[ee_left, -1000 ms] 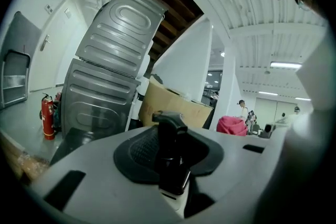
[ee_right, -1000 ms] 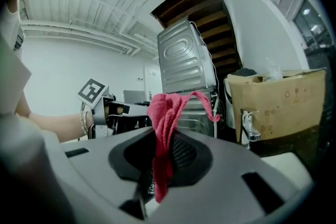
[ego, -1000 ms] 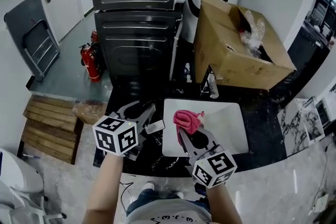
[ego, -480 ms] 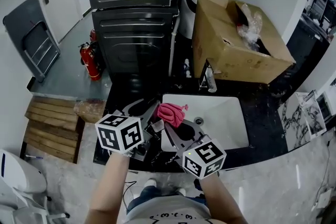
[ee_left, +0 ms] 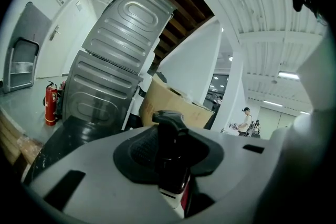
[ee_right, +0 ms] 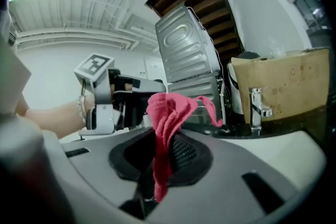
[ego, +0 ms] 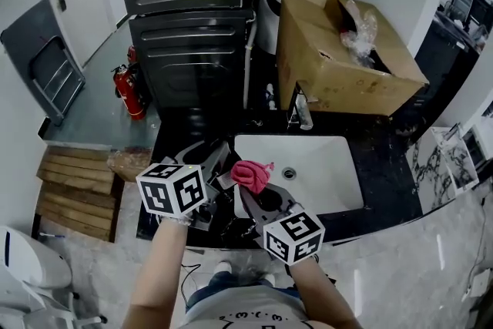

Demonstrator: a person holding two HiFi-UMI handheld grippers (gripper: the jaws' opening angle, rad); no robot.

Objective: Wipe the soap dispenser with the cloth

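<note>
Left claw (ee_left: pixel 170 150): jaws closed part-way, clamped on the soap dispenser (ee_left: pixel 170 157). The bottle stands upright between the pads, with its black pump head clear above them. The body is dark, with a white and red label low down.

Right claw (ee_right: pixel 163 159): jaws pinched together on the cloth (ee_right: pixel 167 113). The cloth is pink, bunched into a loose wad above the pads, with a tail hanging down through the gap.

I take the sink (ego: pixel 327 169) as my landmark. The wad hangs over its front-left corner. The left claw is just left of the sink over the dark worktop (ego: pixel 385 136), tips towards the wad. I can't tell whether cloth and bottle touch; from the right claw's camera they look close together.

Behind the sink:
- a chrome faucet (ego: pixel 296 107) at the back rim
- an open cardboard box (ego: pixel 331 62) behind that

Far left of the sink, down on the floor, there is a red fire extinguisher (ego: pixel 132 92).
</note>
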